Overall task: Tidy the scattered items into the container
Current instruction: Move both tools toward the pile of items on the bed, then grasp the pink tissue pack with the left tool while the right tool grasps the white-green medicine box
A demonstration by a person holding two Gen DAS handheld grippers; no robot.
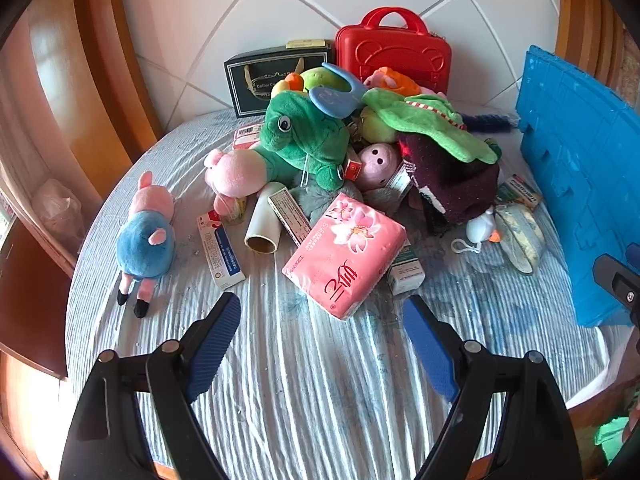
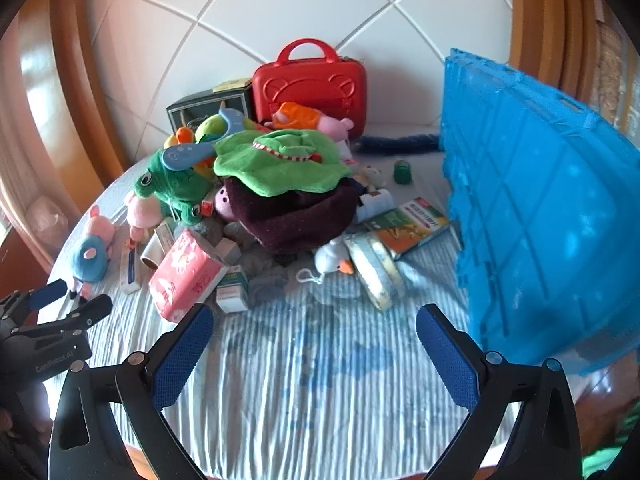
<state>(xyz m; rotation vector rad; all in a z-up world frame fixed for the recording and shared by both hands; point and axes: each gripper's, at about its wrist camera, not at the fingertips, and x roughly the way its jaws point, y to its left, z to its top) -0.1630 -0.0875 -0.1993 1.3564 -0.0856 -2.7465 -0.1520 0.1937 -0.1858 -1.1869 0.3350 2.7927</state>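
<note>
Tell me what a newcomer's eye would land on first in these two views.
First the heap of toys and packets piled mid-bed, topped by a green plush frog and a green cloth. Behind it a red case stands against the white wall. A big blue crate stands tilted at the right edge, and a pink tissue pack lies nearest the open left gripper.

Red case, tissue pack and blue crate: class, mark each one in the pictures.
Red case (image 1: pixel 394 56): left wrist view, front panel.
Tissue pack (image 1: pixel 346 254): left wrist view, middle of the pink wrapper.
Blue crate (image 2: pixel 536 216): right wrist view, ribbed side wall.
</note>
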